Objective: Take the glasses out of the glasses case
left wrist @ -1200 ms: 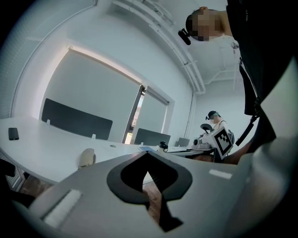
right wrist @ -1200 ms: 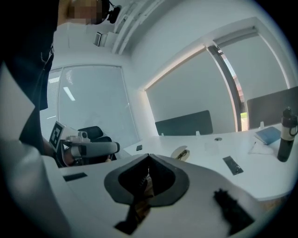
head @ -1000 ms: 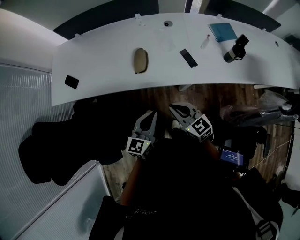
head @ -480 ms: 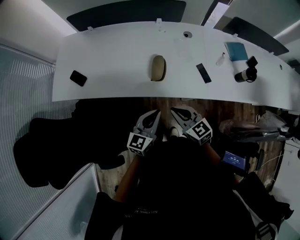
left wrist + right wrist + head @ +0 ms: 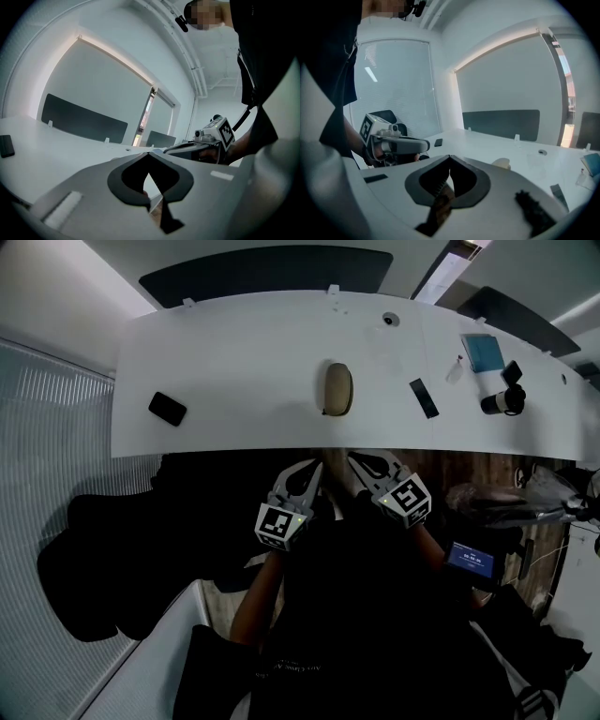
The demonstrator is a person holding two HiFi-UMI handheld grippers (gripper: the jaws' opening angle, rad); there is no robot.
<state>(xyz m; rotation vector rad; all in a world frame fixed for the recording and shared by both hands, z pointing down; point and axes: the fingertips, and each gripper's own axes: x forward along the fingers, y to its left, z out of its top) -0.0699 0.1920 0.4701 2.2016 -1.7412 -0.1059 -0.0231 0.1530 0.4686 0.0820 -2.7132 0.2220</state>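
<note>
1. Two handheld grippers hang side by side just short of the near edge of the curved white desk (image 5: 234, 371). In the head view both tips aim toward twelve o'clock.
2. The left gripper (image 5: 314, 470) is clenched. Its own view shows the dark pads meeting in a point with nothing between them.
3. The right gripper (image 5: 356, 460) sits at three o'clock of the left one, near it but not touching. Its own view also shows the jaws pressed tip to tip and empty.
4. The tan oval glasses case (image 5: 337, 388) lies on the desk at twelve o'clock from both grippers and well apart from them. Its long axis runs away from the person. As far as the head view shows, it is closed and nothing touches it.
5. A black rectangular phone (image 5: 168, 409) lies flat at nine o'clock of the case, close to the desk's near edge.
6. A slim black rectangular bar (image 5: 424, 397) lies at three o'clock of the case.
7. A blue book (image 5: 484, 351) lies beyond the bar, at two o'clock of the case. A black-and-white cylindrical bottle (image 5: 503, 397) rests just beside the book, at its five o'clock.
8. A small round grey grommet (image 5: 390, 320) is set into the desk at one o'clock of the case, near the far edge.
9. A dark partition panel (image 5: 267, 273) runs behind the desk at twelve o'clock.
</note>
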